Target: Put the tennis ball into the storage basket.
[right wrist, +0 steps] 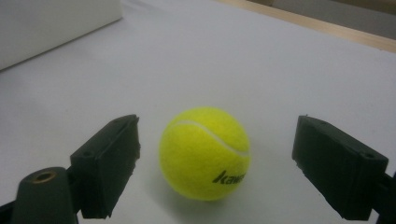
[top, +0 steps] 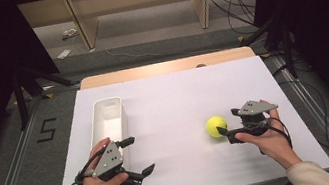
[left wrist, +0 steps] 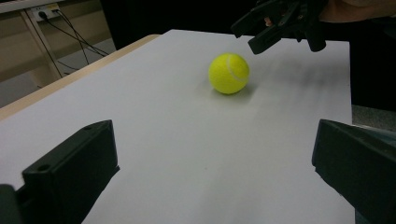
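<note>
A yellow tennis ball (top: 217, 126) rests on the white table top (top: 178, 95), right of centre. My right gripper (top: 226, 121) is open just to the ball's right, jaws pointing left at it. In the right gripper view the ball (right wrist: 204, 153) lies in the gap of that gripper (right wrist: 219, 158), with space to each jaw and neither touching. My left gripper (top: 142, 153) is open near the front left, holding nothing. The left gripper view has the ball (left wrist: 229, 73) far ahead of my open left gripper (left wrist: 212, 158), with the right gripper (left wrist: 254, 35) behind it.
A long white bin (top: 108, 119) stands lengthwise at the table's left, just beyond my left hand; its wall (right wrist: 46, 23) appears at the top left of the right gripper view. A wooden strip (top: 163, 67) runs along the far edge. Cables and shelf legs lie on the floor beyond.
</note>
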`<action>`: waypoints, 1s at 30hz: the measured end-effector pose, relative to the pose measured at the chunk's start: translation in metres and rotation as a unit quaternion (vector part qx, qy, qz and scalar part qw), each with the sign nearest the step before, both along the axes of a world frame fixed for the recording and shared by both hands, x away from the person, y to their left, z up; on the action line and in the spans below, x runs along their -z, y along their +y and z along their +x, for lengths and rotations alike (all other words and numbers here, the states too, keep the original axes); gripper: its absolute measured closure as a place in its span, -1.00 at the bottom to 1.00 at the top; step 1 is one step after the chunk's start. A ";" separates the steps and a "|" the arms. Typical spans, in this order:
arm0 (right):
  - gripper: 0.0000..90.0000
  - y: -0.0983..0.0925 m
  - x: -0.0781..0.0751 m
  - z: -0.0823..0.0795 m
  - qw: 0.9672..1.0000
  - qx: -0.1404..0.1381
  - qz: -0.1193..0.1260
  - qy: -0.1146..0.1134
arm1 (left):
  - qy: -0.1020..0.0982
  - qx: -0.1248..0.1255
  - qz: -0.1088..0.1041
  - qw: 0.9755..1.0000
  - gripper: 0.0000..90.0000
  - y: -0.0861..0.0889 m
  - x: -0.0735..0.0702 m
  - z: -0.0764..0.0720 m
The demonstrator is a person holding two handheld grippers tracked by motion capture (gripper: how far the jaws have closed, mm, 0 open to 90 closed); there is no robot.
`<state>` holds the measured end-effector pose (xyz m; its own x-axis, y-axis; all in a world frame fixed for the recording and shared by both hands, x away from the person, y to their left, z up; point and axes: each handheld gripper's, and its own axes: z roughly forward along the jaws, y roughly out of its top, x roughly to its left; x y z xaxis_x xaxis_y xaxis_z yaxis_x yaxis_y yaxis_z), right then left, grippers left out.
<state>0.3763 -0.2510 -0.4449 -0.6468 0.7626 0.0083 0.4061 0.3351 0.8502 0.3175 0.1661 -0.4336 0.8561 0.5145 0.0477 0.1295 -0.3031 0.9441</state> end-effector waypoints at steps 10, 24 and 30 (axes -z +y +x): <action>-0.65 0.009 0.008 0.015 1.000 -0.001 -0.020 0.020 | -0.001 -0.001 0.000 1.000 -1.00 0.000 0.000 -0.001; -0.66 0.020 0.017 0.023 0.998 -0.004 -0.049 0.044 | -0.002 -0.001 0.000 1.000 -1.00 0.000 0.000 -0.001; -0.66 0.026 0.023 0.027 0.997 -0.007 -0.063 0.052 | -0.002 0.000 0.000 1.000 -1.00 0.000 0.000 -0.001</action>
